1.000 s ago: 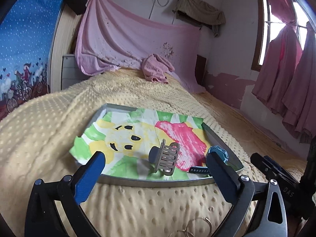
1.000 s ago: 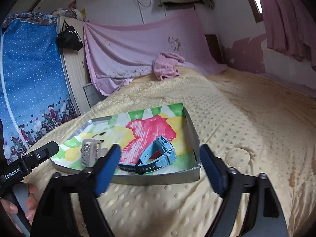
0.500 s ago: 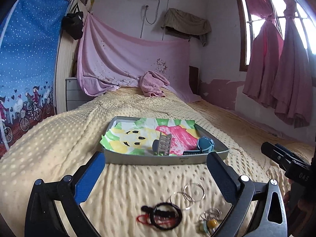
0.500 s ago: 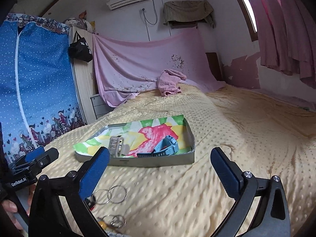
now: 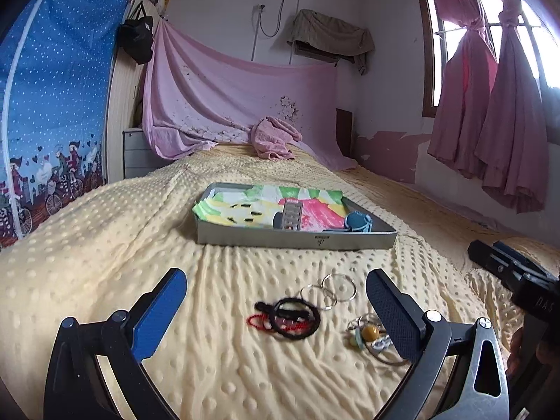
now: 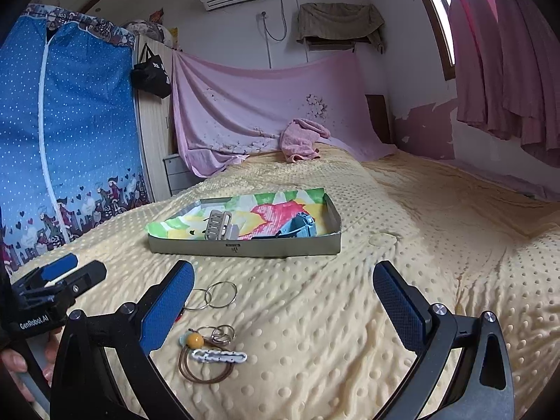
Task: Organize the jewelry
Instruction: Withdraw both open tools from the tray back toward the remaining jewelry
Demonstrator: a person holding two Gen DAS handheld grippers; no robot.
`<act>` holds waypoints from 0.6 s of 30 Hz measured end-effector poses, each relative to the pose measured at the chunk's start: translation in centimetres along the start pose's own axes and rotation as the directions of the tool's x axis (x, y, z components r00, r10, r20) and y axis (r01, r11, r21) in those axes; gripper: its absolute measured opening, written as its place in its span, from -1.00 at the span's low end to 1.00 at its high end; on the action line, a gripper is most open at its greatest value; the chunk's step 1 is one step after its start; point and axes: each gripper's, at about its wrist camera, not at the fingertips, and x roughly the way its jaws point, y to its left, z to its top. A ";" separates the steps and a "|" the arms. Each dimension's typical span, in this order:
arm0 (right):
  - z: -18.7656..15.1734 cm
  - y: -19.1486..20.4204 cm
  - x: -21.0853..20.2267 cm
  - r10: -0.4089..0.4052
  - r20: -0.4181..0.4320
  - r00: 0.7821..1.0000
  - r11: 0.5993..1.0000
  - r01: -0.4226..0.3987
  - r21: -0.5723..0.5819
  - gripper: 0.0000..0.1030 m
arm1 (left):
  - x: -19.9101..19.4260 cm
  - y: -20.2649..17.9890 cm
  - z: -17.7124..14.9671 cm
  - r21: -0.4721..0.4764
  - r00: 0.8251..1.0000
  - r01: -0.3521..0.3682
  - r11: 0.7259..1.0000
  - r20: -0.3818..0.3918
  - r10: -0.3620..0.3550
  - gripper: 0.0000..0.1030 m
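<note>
Both tongs hanging apart and empty: left tongs, right tongs. Tray sitting mid-bed, already holding hair claw and blue watch. Still lying loose on the bed near its front edge: hoop rings, black-red bands, possibly a beaded keyring. Roughly half remaining.

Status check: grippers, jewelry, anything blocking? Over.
Left gripper and right gripper open, empty. Hair claw and watch in tray; rings, black band, bead charm on blanket. Nothing blocking.
</note>
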 end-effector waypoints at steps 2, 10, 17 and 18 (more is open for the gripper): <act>0.0 0.3 -0.3 0.003 -0.004 1.000 1.000 -0.003 -0.002 0.95 | -0.2 0.3 -0.6 -0.013 1.000 -0.005 1.000 -0.012 0.005 1.00; -1.1 1.0 -0.3 0.003 -0.056 0.998 0.999 -0.005 -0.035 0.95 | -0.4 2.2 -1.9 -0.051 0.997 -0.018 0.999 -0.071 0.015 1.00; -2.0 1.5 0.5 0.032 -0.101 0.994 0.997 -0.039 -0.065 0.95 | 0.9 3.2 -2.4 -0.095 0.992 0.001 0.995 -0.125 -0.013 1.00; -2.1 1.7 0.5 0.039 -0.105 0.994 0.996 -0.046 -0.072 0.95 | 1.1 3.3 -2.5 -0.096 0.991 0.007 0.995 -0.134 -0.020 1.00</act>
